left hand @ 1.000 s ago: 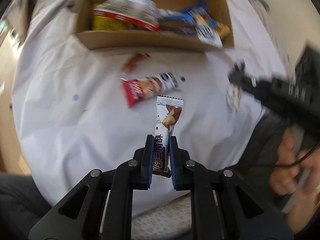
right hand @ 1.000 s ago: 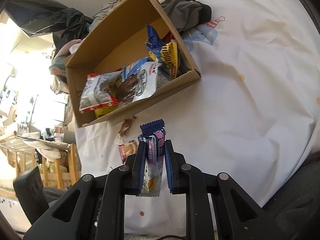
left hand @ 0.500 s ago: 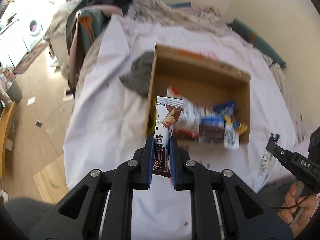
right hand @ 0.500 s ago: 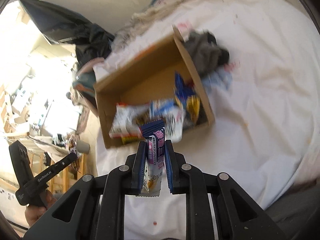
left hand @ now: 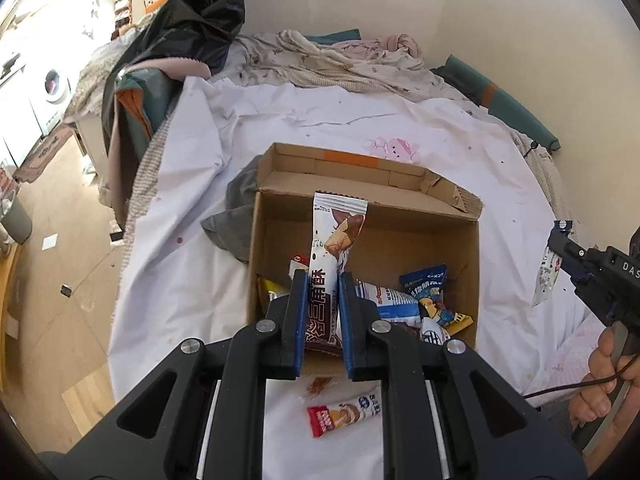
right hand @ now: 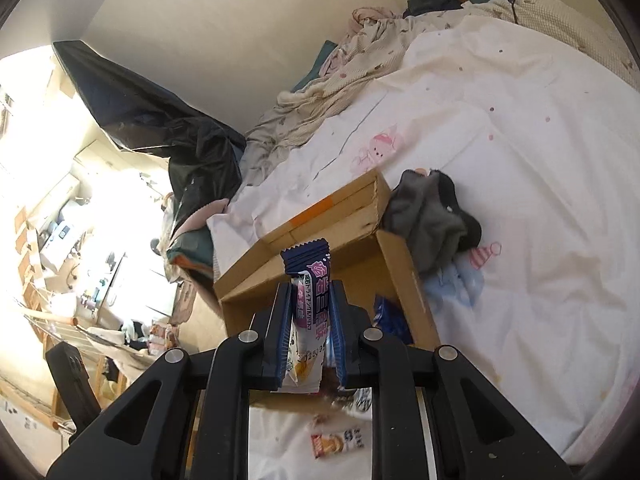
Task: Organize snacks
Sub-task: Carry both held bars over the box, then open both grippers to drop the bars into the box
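My left gripper (left hand: 322, 280) is shut on a white and brown chocolate wafer packet (left hand: 334, 240), held upright above the open cardboard box (left hand: 472, 264). Several snack packets (left hand: 424, 304) lie in the box. My right gripper (right hand: 310, 292) is shut on a purple and white snack packet (right hand: 310, 280), held upright over the same box (right hand: 400, 256). The right gripper also shows at the right edge of the left wrist view (left hand: 560, 242). A red and white packet (left hand: 344, 416) and a small brown wrapper (left hand: 320, 385) lie on the sheet in front of the box.
The box sits on a bed with a white sheet (left hand: 192, 264). A grey cloth (right hand: 432, 220) lies against the box's side. Crumpled bedding (left hand: 340, 56) and a black bag (left hand: 192, 20) are at the back. The floor (left hand: 60, 260) drops off to the left.
Both grippers have risen and tilted up with their packets. The box has dropped lower in both views, and more of the bed and room now shows.
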